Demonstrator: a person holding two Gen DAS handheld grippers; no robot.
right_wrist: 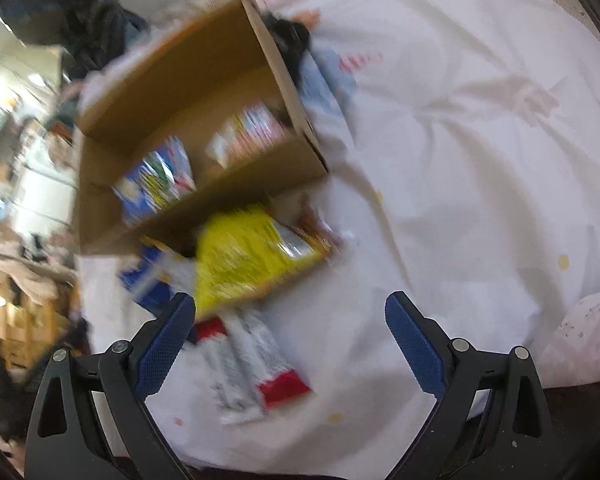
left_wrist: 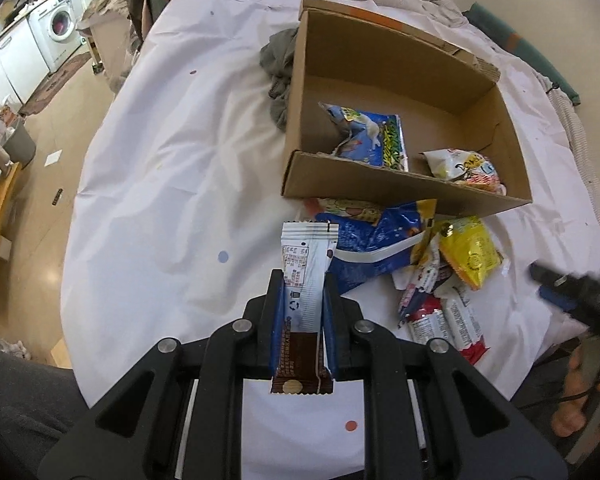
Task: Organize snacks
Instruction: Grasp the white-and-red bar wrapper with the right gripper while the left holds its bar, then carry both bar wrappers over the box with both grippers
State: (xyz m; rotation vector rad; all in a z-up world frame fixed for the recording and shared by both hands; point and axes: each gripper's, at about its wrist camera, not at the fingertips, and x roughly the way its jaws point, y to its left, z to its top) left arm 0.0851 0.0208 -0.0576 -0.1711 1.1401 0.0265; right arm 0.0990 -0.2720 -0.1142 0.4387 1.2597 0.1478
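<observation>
Your left gripper (left_wrist: 302,292) pinches a crinkly foil snack bar (left_wrist: 305,280) above the white bedsheet (left_wrist: 172,168), short of the cardboard box (left_wrist: 404,192) (packets inside), while your right gripper (right_wrist: 290,320) gapes wide.

Matt brown corrugated cardboard box (left_wrist: 384,60), raw fluted edges showing, sits on wrinkled white cotton-like bed sheet (left_wrist: 180,160), soft & matt. Left black plastic gripper (left_wrist: 301,288), semi-matt w/ shiny round metal pins, clamps a glossy white-and-brown foil-type snack bar wrapper (left_wrist: 303,280) w/ crimped ends. Shiny blue plastic-film snack bag (left_wrist: 374,248) and glossy yellow crinkled snack packet (left_wrist: 470,254) lie near the box. Right black plastic gripper (right_wrist: 290,312) carries blue textured pads (right_wrist: 414,344), prob. rubbery, though view is blurred. Grey-green crumpled cloth (left_wrist: 278,68), matt, beside the box.
</observation>
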